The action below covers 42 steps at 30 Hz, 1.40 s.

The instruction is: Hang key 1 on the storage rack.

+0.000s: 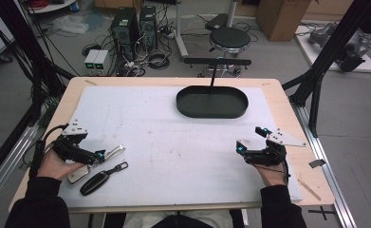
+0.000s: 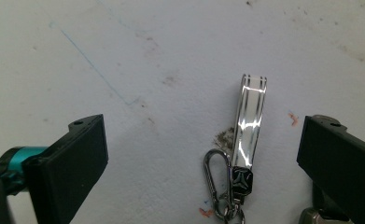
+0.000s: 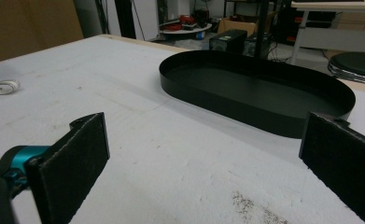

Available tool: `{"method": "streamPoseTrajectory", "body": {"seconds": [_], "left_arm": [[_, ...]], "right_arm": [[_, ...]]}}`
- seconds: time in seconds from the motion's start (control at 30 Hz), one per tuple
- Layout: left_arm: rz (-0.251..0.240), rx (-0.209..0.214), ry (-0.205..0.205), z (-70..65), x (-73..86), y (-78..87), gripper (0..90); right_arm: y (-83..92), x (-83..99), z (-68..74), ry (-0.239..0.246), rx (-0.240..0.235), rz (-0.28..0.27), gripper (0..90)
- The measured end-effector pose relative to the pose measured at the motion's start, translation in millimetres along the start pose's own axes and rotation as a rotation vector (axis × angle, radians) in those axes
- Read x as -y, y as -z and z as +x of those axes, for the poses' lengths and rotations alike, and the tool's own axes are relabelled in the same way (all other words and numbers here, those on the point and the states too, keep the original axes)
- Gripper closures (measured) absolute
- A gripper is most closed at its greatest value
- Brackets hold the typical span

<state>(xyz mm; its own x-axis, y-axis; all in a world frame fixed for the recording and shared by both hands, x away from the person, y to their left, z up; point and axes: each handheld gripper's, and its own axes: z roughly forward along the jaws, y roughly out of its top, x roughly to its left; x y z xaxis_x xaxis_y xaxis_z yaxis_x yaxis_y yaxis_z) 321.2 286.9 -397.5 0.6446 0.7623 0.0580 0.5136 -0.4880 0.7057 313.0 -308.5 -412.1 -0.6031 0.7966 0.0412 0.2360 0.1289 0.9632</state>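
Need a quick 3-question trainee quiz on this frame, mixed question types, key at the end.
1. True or false: the left gripper has its jaws shut on the shiny silver keychain strap.
2. What lies inside the black oval metal tray: A keys, B nothing, C a cable?
3. Which gripper is nearer the black car key fob?

Key:
1. False; the jaws stand open around it.
2. B
3. The left gripper; the right gripper is across the white mat.
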Motion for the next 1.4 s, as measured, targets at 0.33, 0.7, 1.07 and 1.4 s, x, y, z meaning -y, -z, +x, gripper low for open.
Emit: {"method": "streamPoseTrajectory", "body": {"seconds": [0.33,0.7,1.07,1.4], "left_arm": [[0.121,0.055,-0.058,-9.8,-3.8,-25.5,3.3],[0.266,0.093,-0.115,-19.6,-18.5,-51.6,11.8],[0.276,0.129,-0.097,-18.4,-19.1,-51.2,47.6],[0.264,0.14,-0.123,-19.8,-18.9,-48.3,74.6]], "right_arm": [[-0.9,0.3,0.2,0.007,-0.002,0.007,0.8],[-1.4,0.7,0.8,0.005,0.005,0.02,0.8],[-2.5,3.3,-2.3,-0.002,0.012,0.051,0.8],[-2.5,3.2,-2.1,-0.001,0.013,0.05,0.8]]}}
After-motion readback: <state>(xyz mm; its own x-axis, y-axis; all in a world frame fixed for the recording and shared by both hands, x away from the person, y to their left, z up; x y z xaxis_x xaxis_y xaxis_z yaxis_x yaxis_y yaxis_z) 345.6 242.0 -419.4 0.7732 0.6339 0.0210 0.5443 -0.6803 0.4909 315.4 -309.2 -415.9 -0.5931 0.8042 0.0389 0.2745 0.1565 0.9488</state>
